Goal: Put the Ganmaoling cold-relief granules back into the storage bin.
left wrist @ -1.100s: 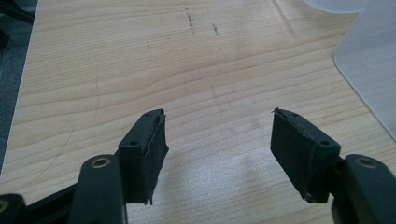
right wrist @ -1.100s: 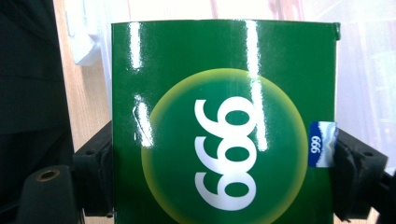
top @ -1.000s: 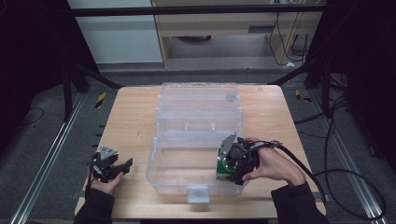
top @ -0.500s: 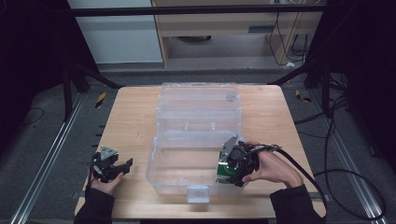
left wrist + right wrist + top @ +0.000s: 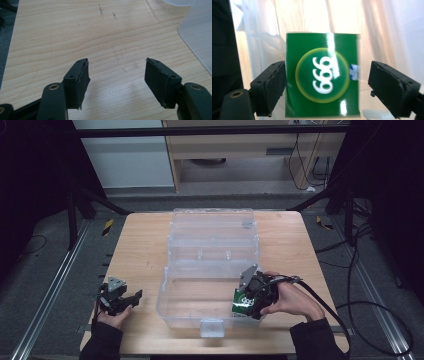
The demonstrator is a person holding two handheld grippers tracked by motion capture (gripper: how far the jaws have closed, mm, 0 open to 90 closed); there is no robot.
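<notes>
A green packet (image 5: 322,100) with a white "999" in a yellow-rimmed circle lies inside the clear plastic case (image 5: 166,296), at its near right corner. My right gripper (image 5: 328,64) is open around the packet. One pad (image 5: 277,85) rests against its edge, the other stands a little apart. In the high view the right gripper (image 5: 248,296) reaches over the case's right wall, with the green packet (image 5: 242,303) under it. My left gripper (image 5: 116,60) is open and holds nothing, low over bare wood. The left gripper (image 5: 131,298) sits near the table's front left.
The case's clear lid (image 5: 212,230) lies open flat toward the far side of the wooden table (image 5: 140,245). A white latch (image 5: 211,326) sticks out of the case's near wall. The right gripper's cable (image 5: 325,302) trails off the table's right side.
The right hand and its gripper have shifted slightly toward the table's near edge. The left gripper has stayed where it was.
</notes>
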